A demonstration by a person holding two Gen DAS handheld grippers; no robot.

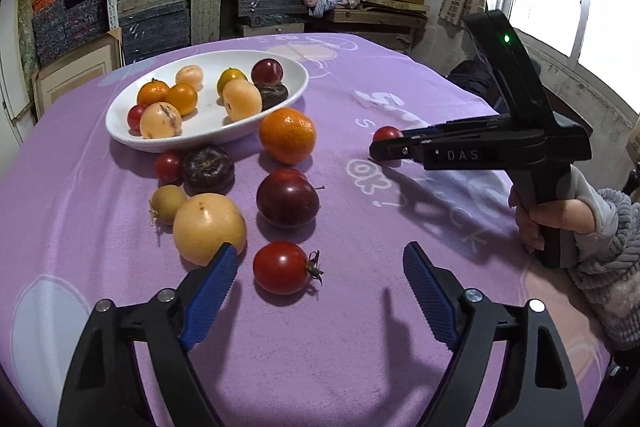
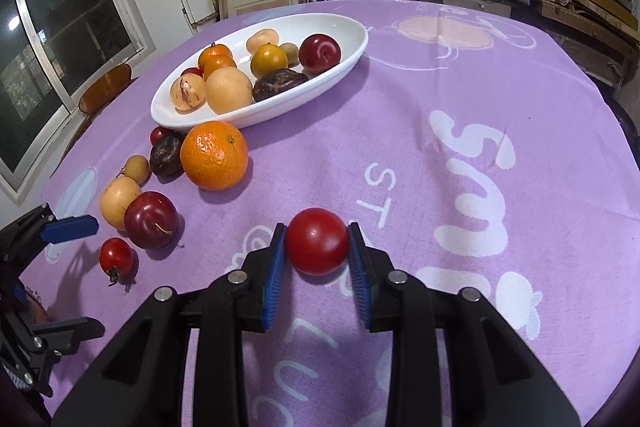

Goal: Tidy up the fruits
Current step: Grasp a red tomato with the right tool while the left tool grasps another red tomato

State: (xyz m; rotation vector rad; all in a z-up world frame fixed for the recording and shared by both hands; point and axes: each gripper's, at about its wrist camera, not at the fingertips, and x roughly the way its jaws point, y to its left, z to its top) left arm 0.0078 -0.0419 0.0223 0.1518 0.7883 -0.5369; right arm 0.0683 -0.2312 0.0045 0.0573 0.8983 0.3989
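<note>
On the purple tablecloth (image 2: pixel 460 99), toward its right side and well apart from the other fruit, the right gripper (image 2: pixel 317 247) has its blue pads pinched on a red cherry tomato (image 2: pixel 317 241), which looks to sit just on or barely off the cloth; I can't tell which. The left wrist view shows the same grab from the side, the tomato peeking past the black fingers.

Over on the left, the left gripper (image 1: pixel 316 267) is spread wide with nothing pressed between its pads. A second cherry tomato with a stem (image 1: pixel 283 267) lies between the fingers, nearer the left one, untouched on either side. That looks like the next pick.

The scoreboard: the white oval bowl (image 2: pixel 352 57) toward the far left edge already carries a good load, with small oranges, pale yellow fruits, a dark plum, a brown mottled one and a little red tomato. So the job reads as roughly half done.

Still out on the cloth, just in front of the bowl: a big orange (image 2: pixel 214 155), a dark red plum (image 1: pixel 287 197), a large pale yellow fruit (image 1: pixel 209 228), a small brownish fruit (image 1: pixel 168 203), a dark brown fruit (image 1: pixel 208 169) and another little tomato (image 1: pixel 168 167) tucked against the bowl's rim. Plus the two tomatoes in play. Eight pieces to go, by my count.
</note>
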